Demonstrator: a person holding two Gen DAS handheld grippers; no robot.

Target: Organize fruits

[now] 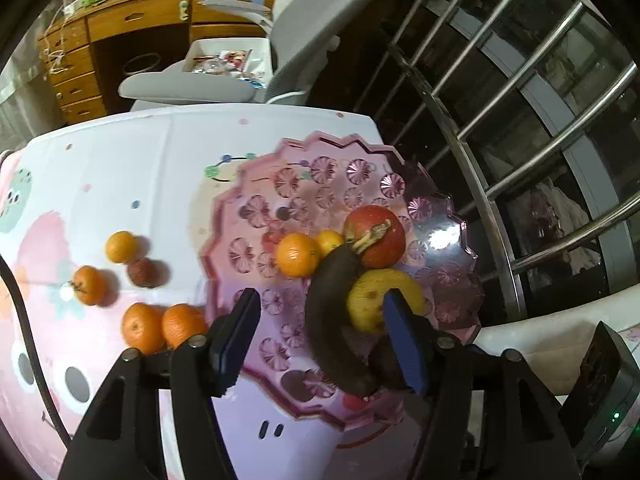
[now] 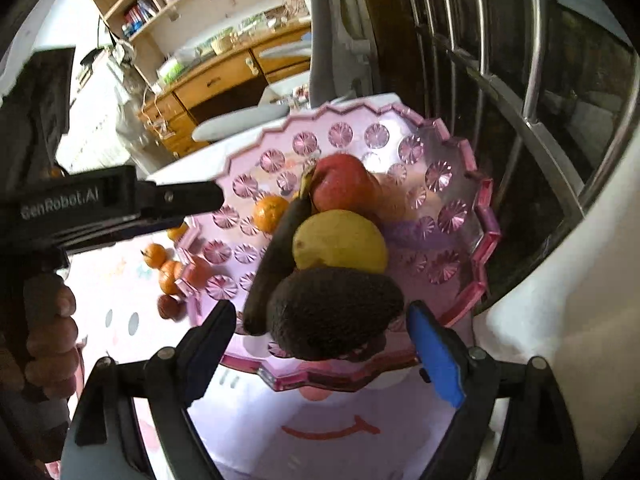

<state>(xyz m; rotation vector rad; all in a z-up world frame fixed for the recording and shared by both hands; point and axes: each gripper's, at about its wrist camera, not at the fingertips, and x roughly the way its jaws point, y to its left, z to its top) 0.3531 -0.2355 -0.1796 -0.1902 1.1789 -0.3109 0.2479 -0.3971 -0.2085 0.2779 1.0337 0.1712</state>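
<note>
Left claw (image 1: 320, 340) open over blackened banana (image 1: 332, 320), right claw (image 2: 320, 344) open around avocado (image 2: 332, 312)

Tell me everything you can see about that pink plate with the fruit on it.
The pink plate looks like translucent plastic or glass, with a zigzag scalloped rim and pressed flower-like medallions all over. It sits flat on a cartoon-printed tabletop, near its window-side edge. It holds a red apple, a lemon, a blackened banana, an avocado and two oranges.
</note>
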